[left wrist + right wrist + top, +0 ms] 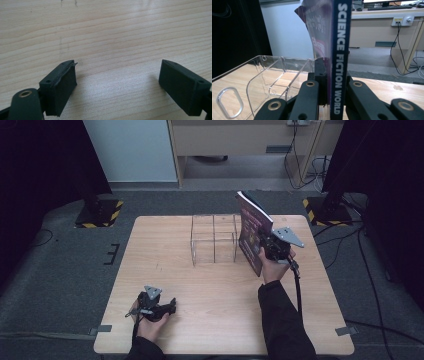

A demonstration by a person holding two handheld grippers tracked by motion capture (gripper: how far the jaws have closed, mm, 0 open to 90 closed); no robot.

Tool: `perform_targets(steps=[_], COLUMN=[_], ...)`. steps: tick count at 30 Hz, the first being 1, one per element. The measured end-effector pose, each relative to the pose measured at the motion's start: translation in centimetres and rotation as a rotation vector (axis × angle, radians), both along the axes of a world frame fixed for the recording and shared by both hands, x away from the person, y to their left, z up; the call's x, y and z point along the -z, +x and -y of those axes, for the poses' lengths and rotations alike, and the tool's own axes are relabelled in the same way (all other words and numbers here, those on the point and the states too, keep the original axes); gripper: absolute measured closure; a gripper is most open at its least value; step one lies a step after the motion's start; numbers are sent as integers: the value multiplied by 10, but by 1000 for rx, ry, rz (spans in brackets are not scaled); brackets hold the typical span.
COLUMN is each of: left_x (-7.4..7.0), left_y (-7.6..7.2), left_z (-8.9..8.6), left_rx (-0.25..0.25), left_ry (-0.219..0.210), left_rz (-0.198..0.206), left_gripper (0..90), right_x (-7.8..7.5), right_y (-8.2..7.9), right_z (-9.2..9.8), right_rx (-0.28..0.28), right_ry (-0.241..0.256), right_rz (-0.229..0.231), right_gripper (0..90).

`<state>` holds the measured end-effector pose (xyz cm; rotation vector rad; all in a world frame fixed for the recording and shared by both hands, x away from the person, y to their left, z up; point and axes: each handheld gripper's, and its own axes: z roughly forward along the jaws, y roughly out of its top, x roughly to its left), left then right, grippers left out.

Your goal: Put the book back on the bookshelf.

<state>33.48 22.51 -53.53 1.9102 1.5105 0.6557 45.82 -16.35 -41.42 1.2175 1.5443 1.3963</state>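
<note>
A purple magazine (251, 229) stands upright above the table, just right of a clear plastic file rack (214, 239). My right gripper (264, 244) is shut on the magazine's lower spine. In the right gripper view the dark spine reading "SCIENCE FICTION WORLD" (340, 57) rises between the two black jaws, and the rack (272, 77) lies to its left with empty slots. My left gripper (171, 306) rests low over the table near the front left, open. Its two black pads (61, 85) stand wide apart over bare wood with nothing between them.
The wooden table (200, 295) has open surface between the two hands. Black stand bases with yellow-black tape (100, 212) (325, 210) sit on the floor beyond the table's far corners. A desk and cables (300, 150) are farther back.
</note>
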Motion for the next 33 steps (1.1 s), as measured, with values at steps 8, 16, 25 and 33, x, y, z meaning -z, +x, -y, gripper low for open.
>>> perform_targets(steps=[8,16,25,33], left_x=[0,0,0,0], left_y=[0,0,0,0], left_z=[0,0,0,0], left_rx=[0,0,1,1], left_ry=[0,1,0,0], left_rz=[0,0,0,0], left_gripper=[135,135,134,134], right_x=[1,-16,-11,-2], right_y=[-5,1,7,10], right_z=[8,8,3,-1], right_rx=[-27,-39,12,27], right_ry=[8,-8,17,44], right_rz=[-39,-92,-14,42], right_gripper=[811,827,842,842])
